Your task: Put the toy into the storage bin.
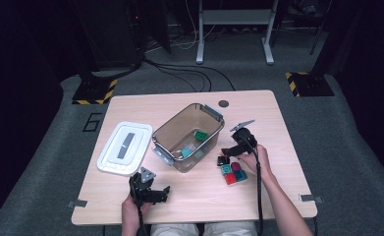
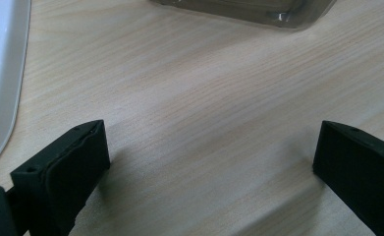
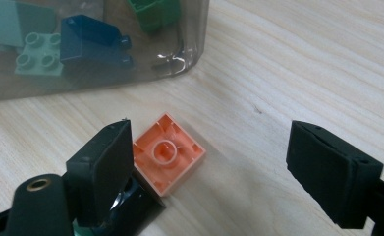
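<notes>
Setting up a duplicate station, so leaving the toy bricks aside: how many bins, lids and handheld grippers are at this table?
Clear plastic bin: 1
White lid: 1
Handheld grippers: 2, the left gripper and the right gripper
Total: 4
</notes>
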`<state>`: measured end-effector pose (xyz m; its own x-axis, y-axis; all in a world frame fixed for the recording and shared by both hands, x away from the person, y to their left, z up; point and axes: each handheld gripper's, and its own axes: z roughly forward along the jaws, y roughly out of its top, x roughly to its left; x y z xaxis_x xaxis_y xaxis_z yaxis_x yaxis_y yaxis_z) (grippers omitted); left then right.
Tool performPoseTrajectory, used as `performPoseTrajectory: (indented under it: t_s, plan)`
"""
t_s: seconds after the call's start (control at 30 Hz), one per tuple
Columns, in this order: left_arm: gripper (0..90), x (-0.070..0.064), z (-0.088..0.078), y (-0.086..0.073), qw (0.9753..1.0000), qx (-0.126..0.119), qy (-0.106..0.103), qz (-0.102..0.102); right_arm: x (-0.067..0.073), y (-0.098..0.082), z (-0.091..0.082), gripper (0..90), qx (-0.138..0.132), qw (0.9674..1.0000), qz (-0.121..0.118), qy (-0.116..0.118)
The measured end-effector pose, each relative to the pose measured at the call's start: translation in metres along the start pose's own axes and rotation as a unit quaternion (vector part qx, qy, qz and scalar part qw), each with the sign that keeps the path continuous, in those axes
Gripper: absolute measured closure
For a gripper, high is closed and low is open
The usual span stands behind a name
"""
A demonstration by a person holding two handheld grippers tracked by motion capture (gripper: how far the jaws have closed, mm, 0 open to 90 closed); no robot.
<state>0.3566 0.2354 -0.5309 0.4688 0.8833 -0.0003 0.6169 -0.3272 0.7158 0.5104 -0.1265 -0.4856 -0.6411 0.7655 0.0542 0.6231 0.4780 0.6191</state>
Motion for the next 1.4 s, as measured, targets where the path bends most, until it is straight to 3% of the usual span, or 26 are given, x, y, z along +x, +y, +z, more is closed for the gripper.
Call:
performPoseTrajectory:
  t_s: [0.5, 0.8, 1.2, 1.4]
  plan:
    - [0.2, 0.0, 0.0, 0.0, 1.0, 0.0, 0.0, 0.0, 0.005, 0.004, 0.01, 18.5, 0.0, 1.0, 0.002, 0.001]
    - [0.2, 0.0, 0.0, 0.0, 1.0, -0.002, 0.002, 0.0, 0.003, 0.001, 0.013, 24.1, 0.01, 0.9999, 0.011, -0.001]
    - [0.3, 0.0, 0.0, 0.0, 1.0, -0.003, 0.002, 0.0, -0.003, -0.004, 0.011, 56.5, 0.016, 0.9997, 0.015, -0.008]
    - [0.2, 0.0, 0.0, 0.0, 1.0, -0.003, 0.002, 0.0, -0.005, -0.007, 0.008, 57.8, 0.017, 0.9998, 0.01, -0.007]
